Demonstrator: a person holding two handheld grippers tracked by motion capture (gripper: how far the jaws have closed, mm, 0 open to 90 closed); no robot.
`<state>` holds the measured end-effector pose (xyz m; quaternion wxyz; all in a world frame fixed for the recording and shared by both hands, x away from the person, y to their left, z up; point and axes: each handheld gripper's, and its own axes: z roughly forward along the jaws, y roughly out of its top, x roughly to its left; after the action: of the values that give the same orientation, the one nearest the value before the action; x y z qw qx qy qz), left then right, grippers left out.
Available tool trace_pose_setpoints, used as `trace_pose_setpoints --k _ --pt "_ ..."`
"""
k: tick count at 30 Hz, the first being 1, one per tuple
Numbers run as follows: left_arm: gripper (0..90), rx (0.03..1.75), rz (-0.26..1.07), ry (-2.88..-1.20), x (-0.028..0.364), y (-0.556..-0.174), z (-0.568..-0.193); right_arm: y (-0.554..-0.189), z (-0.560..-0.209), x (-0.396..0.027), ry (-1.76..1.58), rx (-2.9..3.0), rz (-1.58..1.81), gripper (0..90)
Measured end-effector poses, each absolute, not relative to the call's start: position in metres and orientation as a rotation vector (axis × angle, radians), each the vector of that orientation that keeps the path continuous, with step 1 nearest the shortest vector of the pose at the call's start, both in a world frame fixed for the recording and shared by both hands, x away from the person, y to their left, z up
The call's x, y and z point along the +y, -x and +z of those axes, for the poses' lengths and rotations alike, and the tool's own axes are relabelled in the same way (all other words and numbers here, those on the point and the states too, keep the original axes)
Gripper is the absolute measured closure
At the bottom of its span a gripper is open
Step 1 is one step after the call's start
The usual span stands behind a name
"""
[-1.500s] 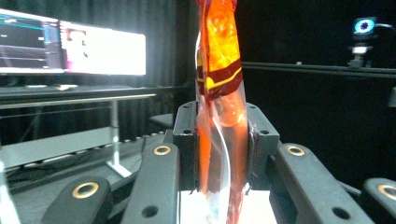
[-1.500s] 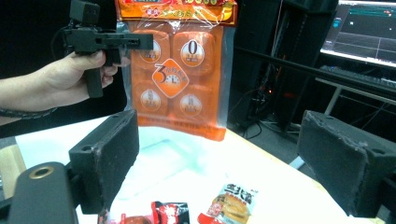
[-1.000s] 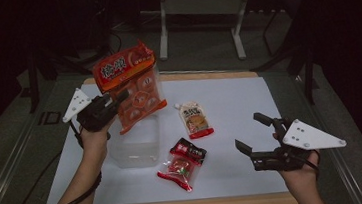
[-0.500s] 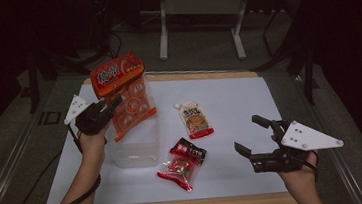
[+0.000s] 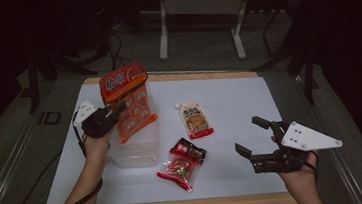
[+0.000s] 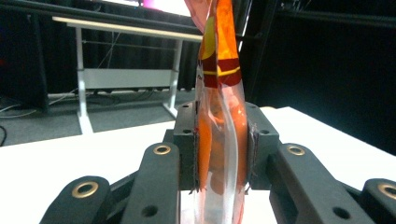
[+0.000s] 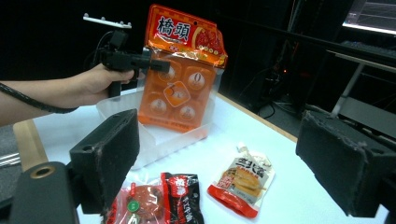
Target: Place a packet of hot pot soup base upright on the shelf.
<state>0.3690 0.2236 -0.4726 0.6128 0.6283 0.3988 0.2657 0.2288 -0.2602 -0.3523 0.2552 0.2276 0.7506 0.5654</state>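
An orange snack bag (image 5: 130, 104) is held clamped between the left gripper's (image 5: 111, 114) jaws, over the clear tray (image 5: 136, 151) at the table's left. The right gripper (image 5: 255, 136), jaws apart, is held empty near right.

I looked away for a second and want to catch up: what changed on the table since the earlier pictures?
The left gripper, shut on the orange snack bag, has carried it lower and a little toward the person, down over the clear plastic container. Nothing was picked up or released. The right gripper stayed open near the table's right front, and the beige pouch and the two red packets lie where they were.
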Motion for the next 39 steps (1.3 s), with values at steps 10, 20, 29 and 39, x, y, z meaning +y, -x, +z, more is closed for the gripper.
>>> trace_pose_setpoints --k 10,20,29,39 --pt "71.5 0.934 0.593 -1.467 0.232 -0.370 -0.481 -0.230 -0.355 -0.258 -0.621 2.054 1.541 13.5" --pt "70.2 0.943 0.570 -1.475 0.239 -0.374 -0.481 -0.232 -0.359 -0.257 -0.630 2.069 1.546 13.5" --pt "39.9 0.933 0.592 -1.540 0.233 -0.373 -0.473 -0.232 -0.358 -0.260 -0.640 2.062 1.547 13.5" --pt "5.8 0.940 0.565 -1.548 0.233 -0.368 -0.461 -0.231 -0.358 -0.260 -0.639 2.065 1.544 13.5"
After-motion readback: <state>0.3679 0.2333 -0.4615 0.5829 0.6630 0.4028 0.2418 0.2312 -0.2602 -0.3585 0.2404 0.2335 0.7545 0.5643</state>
